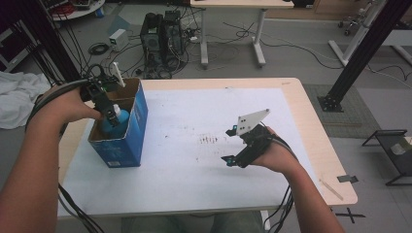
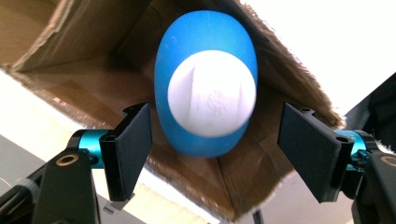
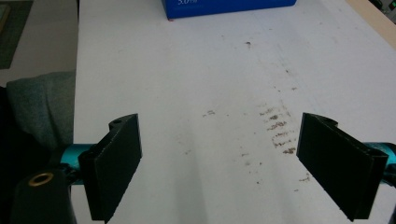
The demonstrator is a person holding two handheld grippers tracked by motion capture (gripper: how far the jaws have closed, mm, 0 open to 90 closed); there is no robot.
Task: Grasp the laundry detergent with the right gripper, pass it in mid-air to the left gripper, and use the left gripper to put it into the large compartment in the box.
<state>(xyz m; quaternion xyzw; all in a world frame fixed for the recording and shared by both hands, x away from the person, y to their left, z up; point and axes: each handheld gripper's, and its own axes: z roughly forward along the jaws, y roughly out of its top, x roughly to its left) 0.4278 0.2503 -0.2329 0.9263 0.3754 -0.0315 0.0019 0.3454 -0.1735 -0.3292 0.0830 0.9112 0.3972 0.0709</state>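
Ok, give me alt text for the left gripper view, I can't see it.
A blue bottle with a white cap stands inside a cardboard box, seen from above. The left claw is open, its jaws either side of the bottle, not touching.

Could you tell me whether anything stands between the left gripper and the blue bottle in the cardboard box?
Nothing visible does. The left gripper hangs over the open top of the cardboard box, its jaws apart on either side of the blue bottle and its white cap, pads not touching it.
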